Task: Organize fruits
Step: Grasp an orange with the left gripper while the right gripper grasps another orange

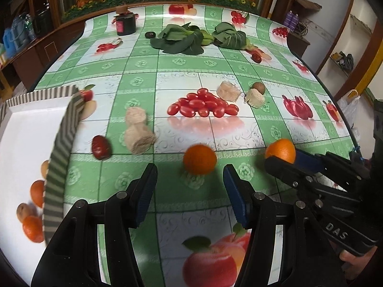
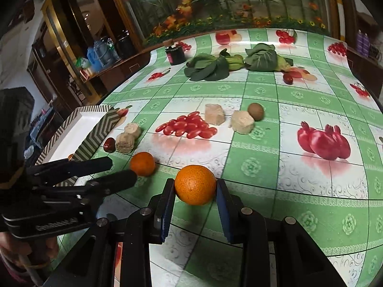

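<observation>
Two oranges, right tool [image 2: 195, 189] gripping larger orange [image 2: 195, 184]

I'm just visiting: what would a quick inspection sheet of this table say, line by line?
Surface: table under a green fruit-print cloth.
Job's things: orange between right fingers; second orange ahead of left gripper; red jujube; striped tray holding fruit.
Clutter: leafy greens, beige blocks, dark jar.
Grippers: right gripper shut on orange; left gripper open, empty.
Cables: nothing seen.
Surroundings: flower mural, wooden cabinets.
</observation>
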A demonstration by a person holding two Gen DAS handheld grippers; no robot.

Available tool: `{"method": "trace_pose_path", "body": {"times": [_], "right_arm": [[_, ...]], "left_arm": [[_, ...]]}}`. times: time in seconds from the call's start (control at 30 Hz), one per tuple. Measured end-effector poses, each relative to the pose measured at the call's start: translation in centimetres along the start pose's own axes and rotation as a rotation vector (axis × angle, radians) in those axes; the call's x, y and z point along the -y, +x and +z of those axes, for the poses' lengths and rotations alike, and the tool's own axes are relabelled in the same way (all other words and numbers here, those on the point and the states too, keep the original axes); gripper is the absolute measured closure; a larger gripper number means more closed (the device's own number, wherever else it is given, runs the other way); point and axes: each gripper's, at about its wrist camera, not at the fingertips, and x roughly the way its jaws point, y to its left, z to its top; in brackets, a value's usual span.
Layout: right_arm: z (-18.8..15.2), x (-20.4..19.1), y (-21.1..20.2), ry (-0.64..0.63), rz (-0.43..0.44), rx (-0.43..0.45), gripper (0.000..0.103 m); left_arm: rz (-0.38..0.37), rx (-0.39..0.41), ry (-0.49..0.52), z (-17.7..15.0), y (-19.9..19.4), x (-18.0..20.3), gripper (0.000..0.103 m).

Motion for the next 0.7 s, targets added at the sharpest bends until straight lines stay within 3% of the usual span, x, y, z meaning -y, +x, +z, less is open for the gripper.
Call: {"method": "trace_pose_path", "body": {"times": [0.23,0.33,0.7], "right_arm": [[-0.2,0.5,0.1,0.010,0.014,-0.004,0.069],[-0.2,0.4,0.1,0.011,0.015,-0.005,0.069],[0.0,-1.8,-0.7,-0.008,0.040,0.010,0.070]], "left_arm": [[-0.023,-0.004,0.012,0.4,1.6,0.5,0.049],[-0.033,-0.007,0.027,0.3,1.5,0.6,0.074],[-0.023,0.050,0.023,-0.9,-2.2,-0.9,0.074]]}}
